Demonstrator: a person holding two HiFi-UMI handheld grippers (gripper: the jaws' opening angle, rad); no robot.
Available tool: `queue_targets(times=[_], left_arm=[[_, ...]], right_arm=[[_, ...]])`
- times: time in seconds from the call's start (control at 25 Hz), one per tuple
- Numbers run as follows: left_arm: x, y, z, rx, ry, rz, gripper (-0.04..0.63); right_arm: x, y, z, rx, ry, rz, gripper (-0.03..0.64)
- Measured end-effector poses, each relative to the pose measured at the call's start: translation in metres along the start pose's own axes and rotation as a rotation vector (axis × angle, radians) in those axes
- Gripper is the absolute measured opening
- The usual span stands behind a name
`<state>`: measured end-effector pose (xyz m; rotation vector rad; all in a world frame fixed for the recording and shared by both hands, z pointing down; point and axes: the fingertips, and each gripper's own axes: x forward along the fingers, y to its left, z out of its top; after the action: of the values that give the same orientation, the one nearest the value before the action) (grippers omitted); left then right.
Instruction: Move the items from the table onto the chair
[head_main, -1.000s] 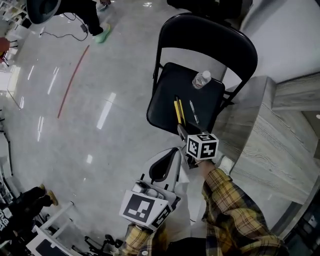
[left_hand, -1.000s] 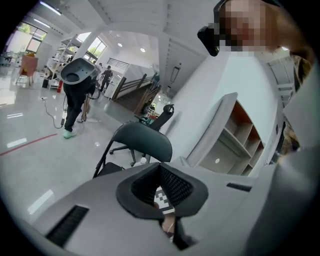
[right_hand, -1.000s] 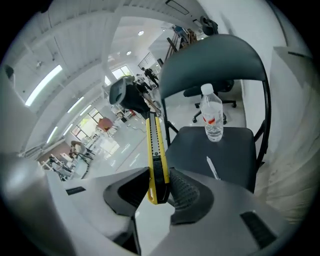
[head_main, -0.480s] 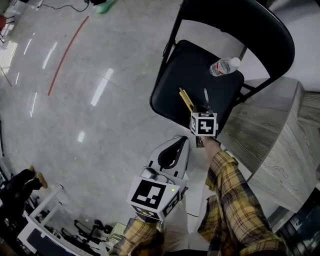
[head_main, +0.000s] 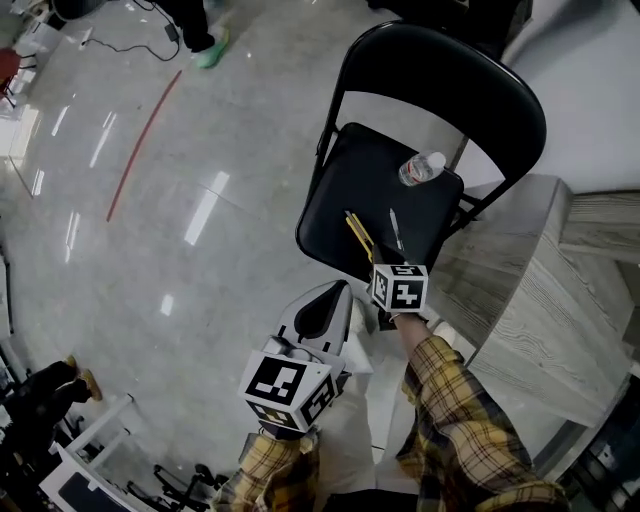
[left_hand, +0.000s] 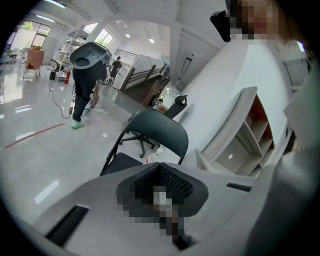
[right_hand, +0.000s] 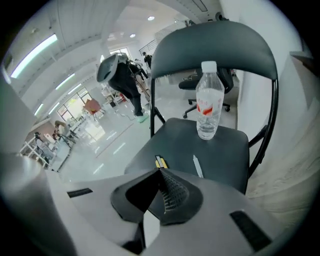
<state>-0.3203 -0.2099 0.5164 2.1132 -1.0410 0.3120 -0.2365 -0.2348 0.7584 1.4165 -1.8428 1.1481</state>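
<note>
Both claws are closed on nothing right now: the right gripper (right_hand: 159, 171) has its ribbed grey jaws pinched tip to tip with only air inside, and the left gripper (left_hand: 159, 166) looks the same, its tips meeting at a point, though a blurred patch covers part of its inside. The stuff sits on the black folding metal chair (right_hand: 216, 46), which has a matte padded seat and a curved backrest on thin tubular legs. The clear ribbed plastic water bottle with white cap and red label (right_hand: 209, 100) stands upright near the back of the seat. Toward the front edge lie the two slim yellow pencil-like sticks (head_main: 357, 232) side by side, with the thin silvery pen (head_main: 396, 229) just beside them, not touching. From the head view the right gripper hovers near the seat's front edge, right by the sticks, while the left one hangs lower, clear of the seat. The pale grey wood-grain table (head_main: 530, 290) is on the right, next to the chair, over a glossy grey floor (head_main: 180, 200).
</note>
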Motion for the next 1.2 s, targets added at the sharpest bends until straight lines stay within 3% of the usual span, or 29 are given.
queue_targets(times=[0.32,0.6,0.88,1.2], left_arm=[[-0.045,-0.078,0.075,0.102,-0.086,-0.06,0.003],[-0.078,-0.168,0.09,0.2,-0.116,-0.125,0.003],[-0.077,-0.292,0.067,0.287,-0.125,-0.249,0.003],[-0.042,-0.487,-0.016,0.365,-0.106,-0.402,0.003]], right_arm=[[-0.152,0.07,0.083,0.033,-0.207,0.178,0.015],[-0.322,0.09,0.115,0.007,-0.428,0.34,0.015],[-0.478,0.009,0.085,-0.001,-0.619,0.279,0.015],[-0.635,-0.154,-0.003,0.041,-0.743,0.117,0.015]])
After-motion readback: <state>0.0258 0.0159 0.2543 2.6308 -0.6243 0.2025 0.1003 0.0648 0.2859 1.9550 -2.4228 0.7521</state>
